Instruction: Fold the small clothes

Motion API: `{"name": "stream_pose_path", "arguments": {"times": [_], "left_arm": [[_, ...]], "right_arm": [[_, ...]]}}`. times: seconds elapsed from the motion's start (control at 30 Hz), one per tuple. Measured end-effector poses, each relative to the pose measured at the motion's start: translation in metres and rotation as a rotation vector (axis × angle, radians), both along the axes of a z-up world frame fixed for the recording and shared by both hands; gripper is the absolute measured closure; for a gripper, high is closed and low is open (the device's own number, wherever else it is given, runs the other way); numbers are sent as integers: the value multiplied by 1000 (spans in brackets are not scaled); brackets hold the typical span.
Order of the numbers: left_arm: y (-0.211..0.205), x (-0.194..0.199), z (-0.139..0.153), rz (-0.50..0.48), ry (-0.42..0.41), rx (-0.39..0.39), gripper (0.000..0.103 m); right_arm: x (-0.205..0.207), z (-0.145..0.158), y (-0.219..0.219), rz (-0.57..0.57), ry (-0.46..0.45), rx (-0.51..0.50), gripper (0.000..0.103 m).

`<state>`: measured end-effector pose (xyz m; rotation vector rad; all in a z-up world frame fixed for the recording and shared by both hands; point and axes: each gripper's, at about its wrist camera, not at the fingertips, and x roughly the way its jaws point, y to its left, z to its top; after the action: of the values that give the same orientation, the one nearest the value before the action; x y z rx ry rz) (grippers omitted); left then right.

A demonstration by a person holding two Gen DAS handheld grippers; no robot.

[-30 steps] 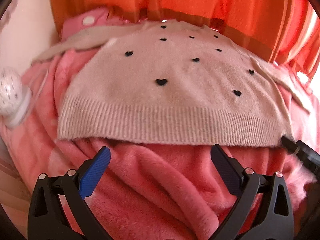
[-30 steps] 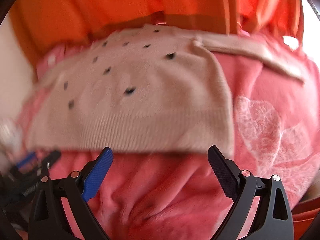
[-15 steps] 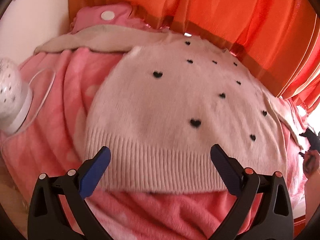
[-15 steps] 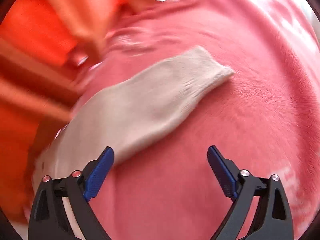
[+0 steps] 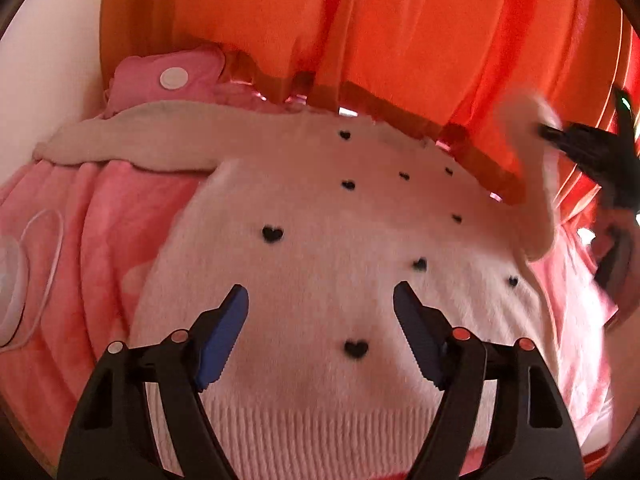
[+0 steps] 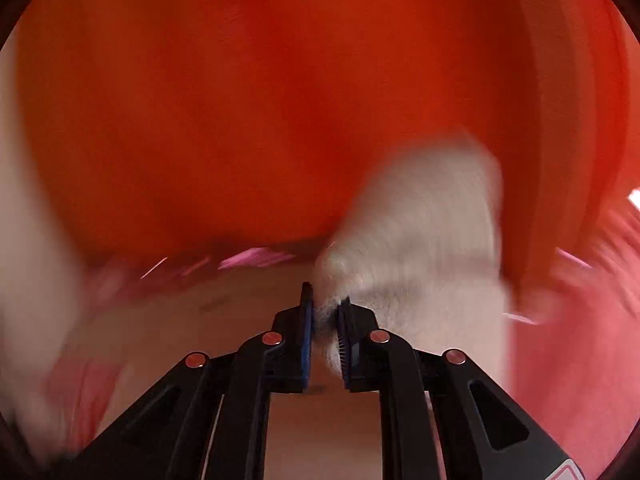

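Observation:
A small cream knit sweater (image 5: 320, 264) with black hearts lies flat on a pink fleece blanket (image 5: 92, 240). Its left sleeve (image 5: 132, 144) stretches out to the left. My left gripper (image 5: 320, 332) is open and empty, hovering over the sweater's lower middle. My right gripper (image 6: 324, 320) is shut on the right sleeve's cuff (image 6: 420, 240) and holds it lifted; the view is blurred. In the left wrist view the right gripper (image 5: 580, 152) shows at far right with the raised sleeve (image 5: 536, 184).
Orange curtains (image 5: 360, 32) hang right behind the blanket. A pink pillow with a white button (image 5: 172, 78) lies at the back left. A white round device with a cable (image 5: 16, 280) sits at the left edge.
My right gripper has shut on the right sleeve cuff and lifted it up. My left gripper has moved forward over the sweater body and its jaws have narrowed somewhat.

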<state>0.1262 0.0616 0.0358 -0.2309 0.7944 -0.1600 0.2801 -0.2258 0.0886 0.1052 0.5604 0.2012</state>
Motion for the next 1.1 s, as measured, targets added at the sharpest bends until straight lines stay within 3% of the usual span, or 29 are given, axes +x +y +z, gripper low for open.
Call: {"name": "stream_pose_path", "arguments": {"times": [0.07,0.17,0.23,0.33,0.43,0.53,0.57,0.6,0.63,0.7,0.73,0.77,0.87,0.9,0.97,1.0,1.03,1.1], "left_arm": [[3,11,1,11,16,-26,14],[10,32,3,8,29,-78,9],[15,55,1,1,33,-91,8],[22,96,-12,25,70,-115,8],[33,141,-35,90,157,-273,8],[38,174,-51,162,179,-403,8],[37,182,-56,174,193,-418,15],[36,190,-60,187,213,-427,33],[32,200,-64,189,235,-434,44],[25,209,-63,166,235,-425,88],[20,213,-56,153,209,-388,90],[18,213,-47,137,173,-356,90],[18,209,-28,116,79,-291,100],[19,210,-30,118,78,-270,100],[19,218,-57,128,166,-219,100],[22,218,-66,136,191,-223,103],[27,214,-71,137,165,-259,103],[31,209,-70,132,147,-276,103]], "right_arm": [[8,-36,54,79,53,-85,68],[-1,-73,62,47,131,-77,64],[-25,-86,33,0,158,23,62],[-46,-100,-27,-107,194,136,45],[-48,-121,-79,-171,296,285,43],[-40,-140,-95,-211,342,388,43],[-34,-142,-101,-225,346,412,43],[-27,-146,-108,-241,353,440,43],[-19,-148,-112,-259,359,460,43],[-4,-147,-117,-260,353,494,50],[1,-143,-115,-270,340,487,83],[2,-138,-117,-285,322,472,96],[-20,-119,-127,-320,179,467,96],[-20,-125,-128,-345,185,431,96],[-12,-161,-136,-408,330,384,99],[-21,-170,-144,-396,304,466,99],[-26,-166,-147,-396,303,492,98],[-39,-149,-143,-392,275,487,97]]}}
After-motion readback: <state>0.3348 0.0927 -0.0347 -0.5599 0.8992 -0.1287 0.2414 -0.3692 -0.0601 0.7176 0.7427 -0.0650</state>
